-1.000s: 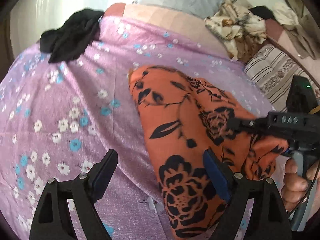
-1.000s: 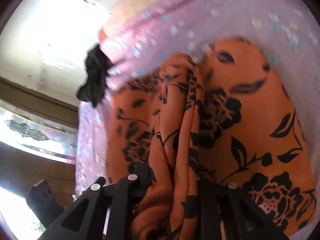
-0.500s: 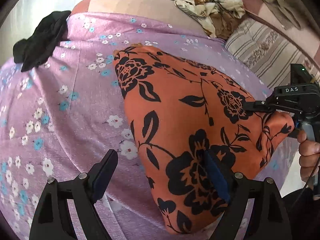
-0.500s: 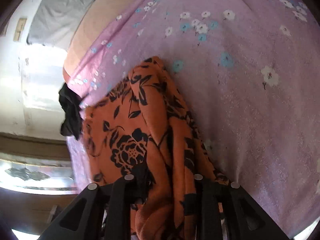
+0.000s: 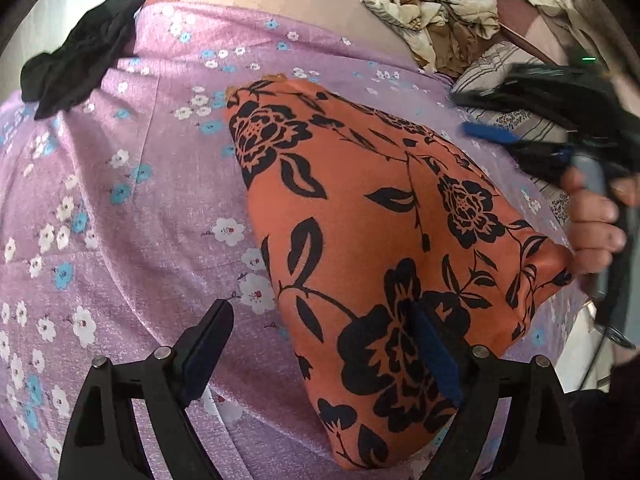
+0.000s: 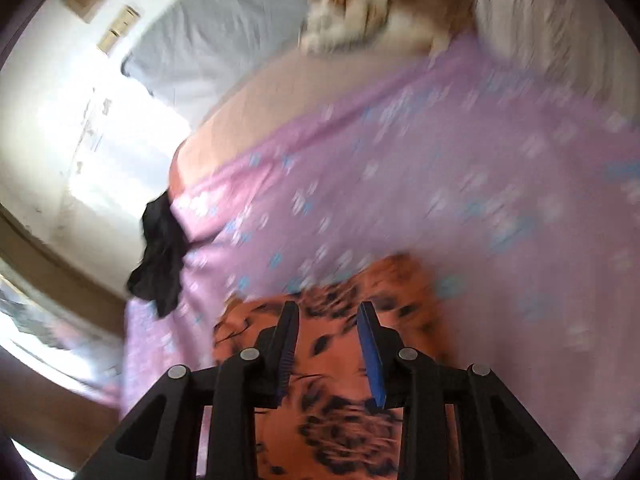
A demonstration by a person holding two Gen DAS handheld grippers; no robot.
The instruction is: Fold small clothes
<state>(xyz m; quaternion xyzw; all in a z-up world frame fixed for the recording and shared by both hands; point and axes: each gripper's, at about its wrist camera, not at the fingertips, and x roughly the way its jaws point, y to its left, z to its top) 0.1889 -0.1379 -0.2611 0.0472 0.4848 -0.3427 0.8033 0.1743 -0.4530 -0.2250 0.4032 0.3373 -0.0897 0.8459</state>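
Note:
An orange garment with black flowers lies folded flat on the purple flowered sheet. My left gripper is open just above the sheet. Its right finger hangs over the garment's near edge and its left finger over bare sheet. In the left wrist view my right gripper shows blurred at the upper right, held by a hand, clear of the cloth. In the right wrist view the right gripper hovers over the garment; its jaws are opening with nothing between them.
A black garment lies bunched at the sheet's far left corner. A pile of patterned clothes and a striped pillow sit at the back right. Grey bedding lies against the wall.
The right gripper has let go of the bunched orange cloth and drawn back above it. The garment's right side now lies down flat. The left gripper has edged down toward the near edge.

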